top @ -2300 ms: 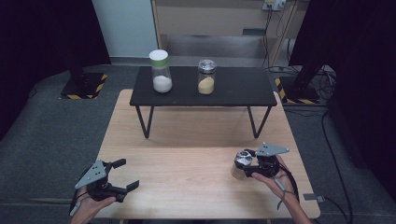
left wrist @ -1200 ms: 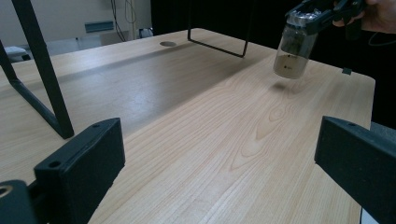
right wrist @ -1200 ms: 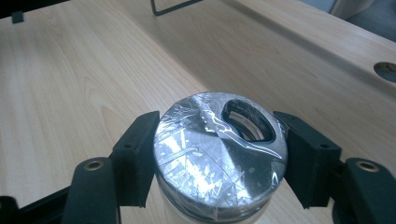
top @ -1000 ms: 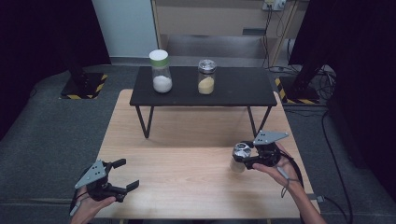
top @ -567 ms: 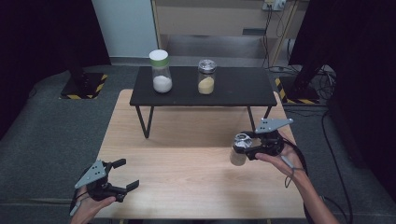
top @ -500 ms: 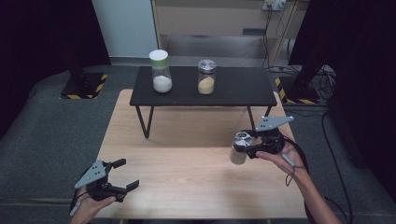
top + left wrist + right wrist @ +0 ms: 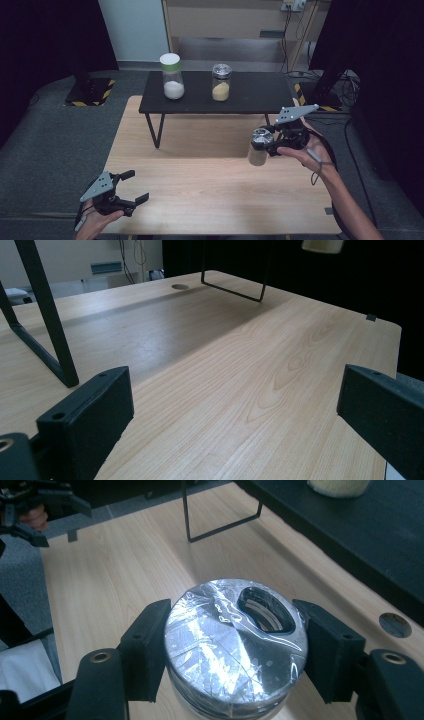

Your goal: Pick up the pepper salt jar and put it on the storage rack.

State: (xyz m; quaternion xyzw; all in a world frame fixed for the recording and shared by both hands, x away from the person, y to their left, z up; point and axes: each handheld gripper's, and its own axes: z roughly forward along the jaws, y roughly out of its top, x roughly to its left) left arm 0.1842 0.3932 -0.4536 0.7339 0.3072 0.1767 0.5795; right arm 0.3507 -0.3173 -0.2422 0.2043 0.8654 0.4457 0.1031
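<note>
A: Item one, right gripper?
B: Right of centre in the high view, held above the table. Clenched on a jar. In the right gripper view the two black jaws press the jar from either side, just under its lid, low in the frame.

A: The jar itself?
B: Glass, pale contents in the lower part, silver foil-like lid with a dark oval opening toward its upper right edge. It is clear of the tabletop, carried by the gripper; a hand holds the gripper from the right.

A: Item two, left gripper?
B: Lower left of the high view, near the table's front edge, in the other hand. Released: jaws spread wide with nothing between them. In the left gripper view the jaws stand at the bottom left and bottom right corners, bare wood grain between.

A: Furnishings?
B: Light wooden table filling the lower half of the high view. A black stand on thin metal legs sits at its far end, upper centre.

A: On the stand?
B: Two jars, well apart from the held one. White-lidded jar with white contents at left; silver-lidded jar with yellowish contents just right of it.

A: Anything further out?
B: Grey floor around the table, cables at the upper right, yellow-black hazard tape at the left.
</note>
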